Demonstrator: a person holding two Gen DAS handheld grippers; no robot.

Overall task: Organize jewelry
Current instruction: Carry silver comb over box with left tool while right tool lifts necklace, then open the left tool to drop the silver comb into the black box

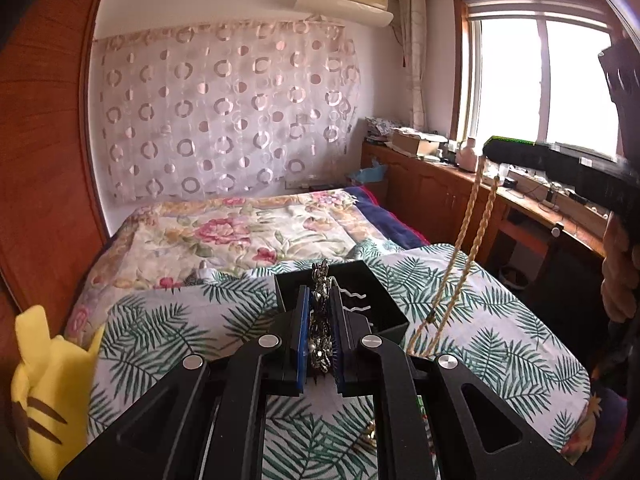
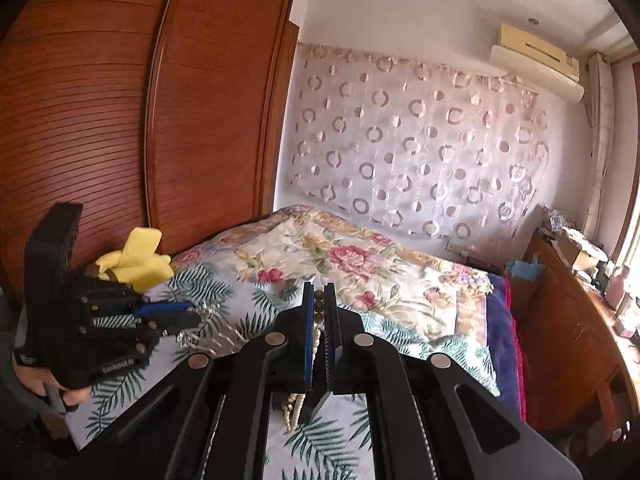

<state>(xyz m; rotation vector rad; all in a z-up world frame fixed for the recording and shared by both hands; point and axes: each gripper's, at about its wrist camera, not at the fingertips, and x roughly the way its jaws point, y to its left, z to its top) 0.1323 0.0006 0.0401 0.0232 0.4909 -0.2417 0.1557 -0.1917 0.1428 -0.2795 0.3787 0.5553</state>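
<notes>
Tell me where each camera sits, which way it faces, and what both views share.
Left wrist: rides the left tongs, shut on a silver ornament, facing the black box and window; the right tongs show, dangling a bead necklace.
Right wrist: rides the right tongs, shut on that bead necklace, facing the wardrobe; the left tongs and a hand show.
Shared: floral bedspread, circle-patterned curtain, yellow plush toy.

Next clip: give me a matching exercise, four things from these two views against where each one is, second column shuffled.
Things:
1. silver ornament
2. bead necklace
3. black box
4. yellow plush toy

Places:
A. open on the leaf-print cloth
B. clamped in the right gripper
C. by the wooden wardrobe
D. clamped in the left gripper

Pairs: 1-D, 2-B, 3-A, 4-C
</notes>
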